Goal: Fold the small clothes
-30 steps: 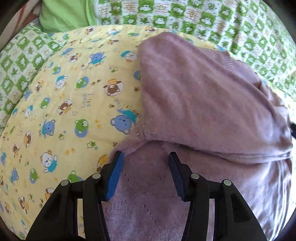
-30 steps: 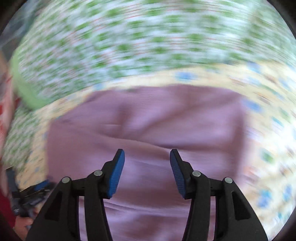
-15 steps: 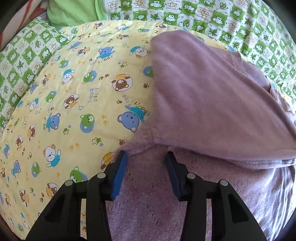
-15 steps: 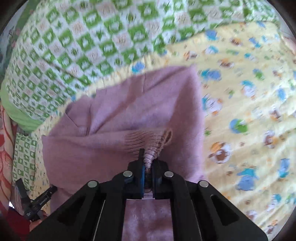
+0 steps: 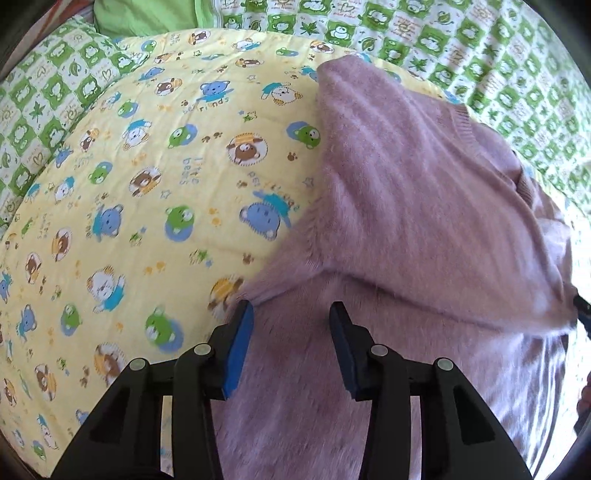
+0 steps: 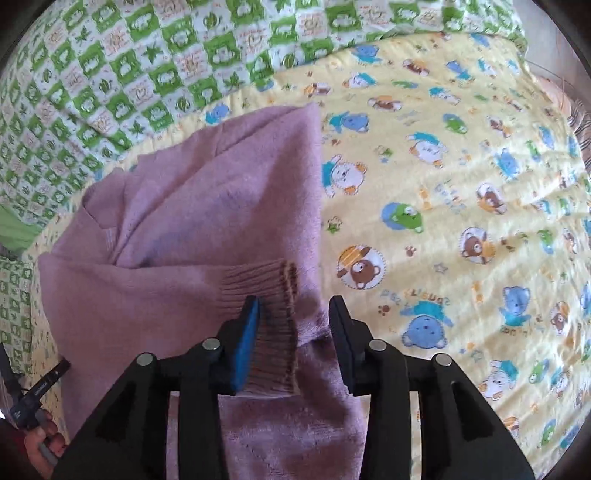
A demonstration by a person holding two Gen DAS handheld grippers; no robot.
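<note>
A small mauve knitted sweater [image 5: 413, 206] lies partly folded on a yellow bear-print blanket [image 5: 147, 192]. My left gripper [image 5: 291, 325] is open, its jaws apart just above the sweater's lower body, next to the folded edge. In the right wrist view the sweater [image 6: 207, 206] has a sleeve folded across it, and the ribbed cuff [image 6: 275, 317] lies between the jaws of my right gripper [image 6: 293, 314], which is open. The cuff rests against the left blue pad [image 6: 247, 343] but is not pinched.
A green-and-white checked quilt [image 5: 480, 48] lies under the blanket and shows beyond it [image 6: 129, 66]. A plain green cloth [image 5: 140, 14] is at the far left. The yellow blanket [image 6: 461, 221] stretches to the right of the sweater. The other handle [image 6: 33, 391] shows at lower left.
My right gripper was shut on the sleeve cuff half a second ago and has now opened, leaving the cuff lying on the sweater. My left gripper stayed open and shifted slightly over the sweater.
</note>
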